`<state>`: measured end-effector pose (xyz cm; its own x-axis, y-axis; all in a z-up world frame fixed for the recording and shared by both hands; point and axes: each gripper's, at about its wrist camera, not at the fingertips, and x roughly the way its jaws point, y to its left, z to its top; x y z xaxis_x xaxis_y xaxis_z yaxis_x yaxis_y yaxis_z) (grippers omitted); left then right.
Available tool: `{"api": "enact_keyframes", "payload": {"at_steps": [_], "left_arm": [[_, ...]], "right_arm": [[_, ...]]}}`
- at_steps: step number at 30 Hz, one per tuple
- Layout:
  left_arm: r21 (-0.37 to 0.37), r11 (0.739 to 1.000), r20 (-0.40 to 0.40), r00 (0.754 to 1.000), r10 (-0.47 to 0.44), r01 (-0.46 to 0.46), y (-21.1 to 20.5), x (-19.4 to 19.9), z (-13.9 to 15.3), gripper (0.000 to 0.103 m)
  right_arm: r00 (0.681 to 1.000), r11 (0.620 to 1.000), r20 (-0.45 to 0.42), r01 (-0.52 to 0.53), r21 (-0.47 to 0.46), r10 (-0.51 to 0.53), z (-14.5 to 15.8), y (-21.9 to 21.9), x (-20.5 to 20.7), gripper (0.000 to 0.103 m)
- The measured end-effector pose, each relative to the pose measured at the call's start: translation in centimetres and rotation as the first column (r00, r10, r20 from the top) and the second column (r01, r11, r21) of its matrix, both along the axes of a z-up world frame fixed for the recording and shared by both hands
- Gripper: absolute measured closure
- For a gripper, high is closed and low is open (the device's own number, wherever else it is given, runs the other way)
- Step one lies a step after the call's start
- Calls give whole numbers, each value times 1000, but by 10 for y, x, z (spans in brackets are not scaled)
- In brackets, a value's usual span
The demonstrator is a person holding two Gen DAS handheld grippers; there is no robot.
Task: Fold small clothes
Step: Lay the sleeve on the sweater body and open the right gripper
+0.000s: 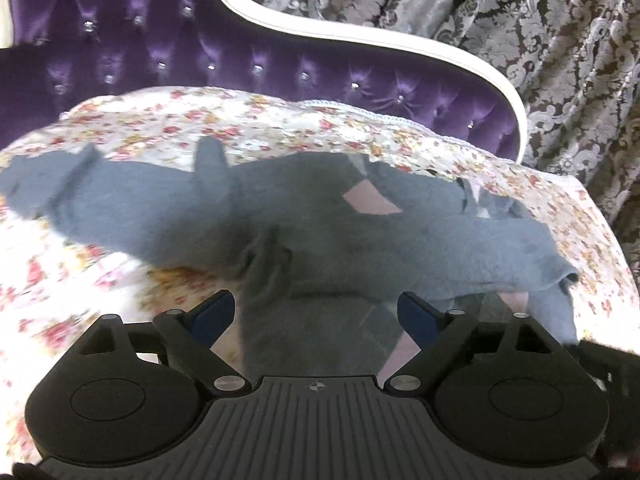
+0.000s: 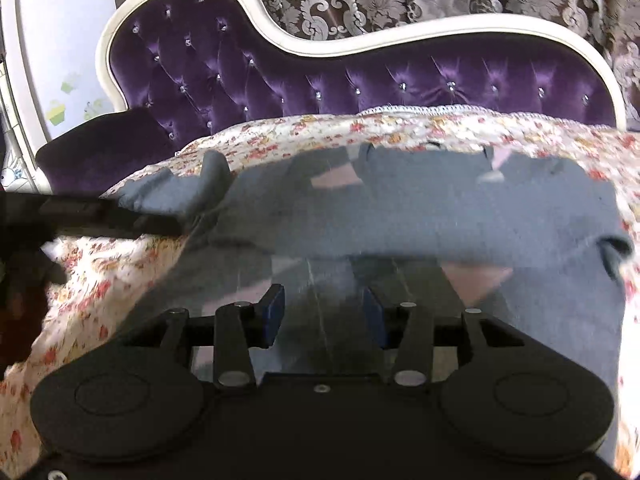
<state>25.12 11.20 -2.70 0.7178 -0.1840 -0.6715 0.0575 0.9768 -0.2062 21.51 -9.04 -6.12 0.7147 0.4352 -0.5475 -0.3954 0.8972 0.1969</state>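
— Both tools are hanging open over the near edge of the floral cover [image 1: 120, 120]. The right gripper [image 2: 324, 316] is only half spread; the left gripper [image 1: 316, 316] is gaping, gripping nothing.

— And the grey garment [image 1: 304, 220]?

— It's lying mid-cover, partly doubled, sleeves trailing leftward. I'd say folding is barely underway. Behind, the purple sofa back [image 2: 280, 76] is rising.

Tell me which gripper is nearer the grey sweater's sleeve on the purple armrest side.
Left. The left gripper is close beside that sleeve, near its base; the right gripper is over the middle of the sweater, farther away.
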Motion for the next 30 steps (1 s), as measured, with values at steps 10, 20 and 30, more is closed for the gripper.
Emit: {"api": "enact_keyframes", "payload": {"at_steps": [10,20,30], "left_arm": [[-50,993,-39,994,-107,105,-16,27,-31,16],[-80,996,-32,999,-27,25,-10,55,-34,17],[-85,994,1,998,63,-62,-6,69,-23,98]], "right_arm": [[1000,1000,17,-12,16,12,-14,0,-8,49],[1000,995,-19,8,100,-7,-21,-13,-4,49],[1000,995,-24,11,98,-8,-22,-12,-5,49]]}}
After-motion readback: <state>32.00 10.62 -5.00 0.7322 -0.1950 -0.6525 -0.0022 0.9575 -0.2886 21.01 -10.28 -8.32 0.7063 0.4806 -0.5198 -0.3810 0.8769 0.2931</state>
